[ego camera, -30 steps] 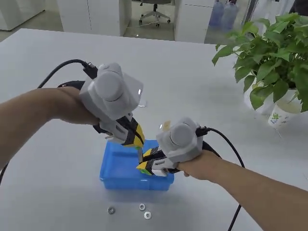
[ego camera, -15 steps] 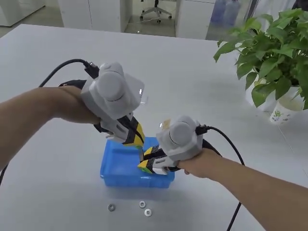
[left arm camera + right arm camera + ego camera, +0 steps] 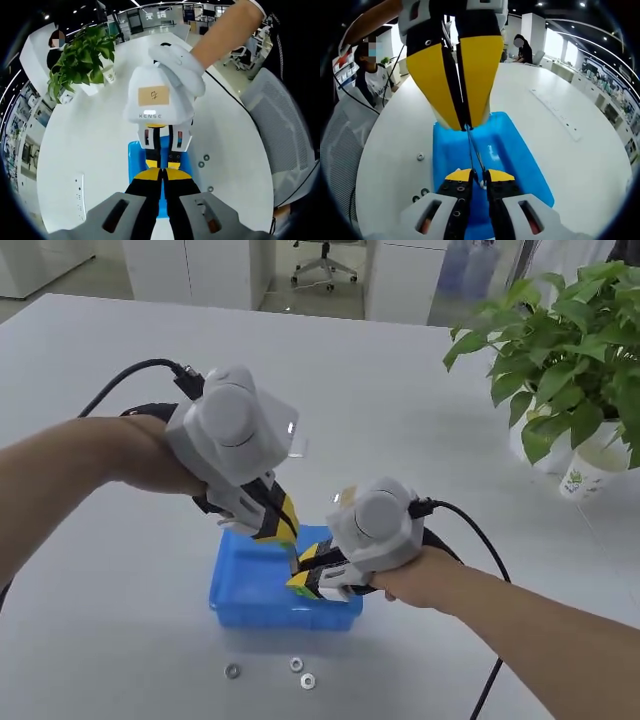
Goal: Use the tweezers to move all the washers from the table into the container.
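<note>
The left gripper [image 3: 283, 530] is clamped on the upper end of the tweezers [image 3: 471, 147] above the blue container [image 3: 245, 590]. The right gripper [image 3: 300, 585] has its jaws nearly together around the lower end. The tweezer arms run slightly spread, and whether their tips pinch anything cannot be told. Three washers [image 3: 296, 665] lie on the table [image 3: 100, 640] just in front of the container.

Blue rectangular container [image 3: 250, 595] upright on worktop [image 3: 120, 640]. Three small metal washers [image 3: 296, 665] flat on worktop, just beside container's near wall. Thin tweezers [image 3: 472, 147] slanted above container's inside.
</note>
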A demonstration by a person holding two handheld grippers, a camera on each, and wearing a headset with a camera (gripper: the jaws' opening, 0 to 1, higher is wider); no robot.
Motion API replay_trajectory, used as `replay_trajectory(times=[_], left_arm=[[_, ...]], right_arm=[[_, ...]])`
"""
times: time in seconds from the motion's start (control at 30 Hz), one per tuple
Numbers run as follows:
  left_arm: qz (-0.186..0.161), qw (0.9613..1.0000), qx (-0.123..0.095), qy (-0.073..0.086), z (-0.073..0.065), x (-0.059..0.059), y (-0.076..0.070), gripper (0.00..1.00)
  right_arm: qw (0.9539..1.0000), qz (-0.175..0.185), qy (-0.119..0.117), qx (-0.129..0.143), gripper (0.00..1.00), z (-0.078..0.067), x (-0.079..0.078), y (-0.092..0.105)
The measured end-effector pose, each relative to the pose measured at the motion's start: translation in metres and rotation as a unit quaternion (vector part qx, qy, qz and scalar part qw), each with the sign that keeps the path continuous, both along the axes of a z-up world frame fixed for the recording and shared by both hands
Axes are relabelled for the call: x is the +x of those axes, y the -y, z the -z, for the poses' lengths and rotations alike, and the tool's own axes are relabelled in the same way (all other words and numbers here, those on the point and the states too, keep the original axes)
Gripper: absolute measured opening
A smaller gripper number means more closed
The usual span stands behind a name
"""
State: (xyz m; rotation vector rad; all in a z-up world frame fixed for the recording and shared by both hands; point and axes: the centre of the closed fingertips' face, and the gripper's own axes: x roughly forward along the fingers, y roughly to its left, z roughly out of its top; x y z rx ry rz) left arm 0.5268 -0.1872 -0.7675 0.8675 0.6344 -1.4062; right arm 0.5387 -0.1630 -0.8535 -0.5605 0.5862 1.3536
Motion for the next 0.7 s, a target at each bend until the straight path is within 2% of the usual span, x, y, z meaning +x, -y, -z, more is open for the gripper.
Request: replay_trajectory(times=[0.7], left_arm=[[0.002,0.9999,0.001,0.015,-0.035,-0.014,-0.001,0.05]], right_arm=[[0.9994,-0.001,0.03,0.02,0.12,-0.036,-0.012,-0.004]])
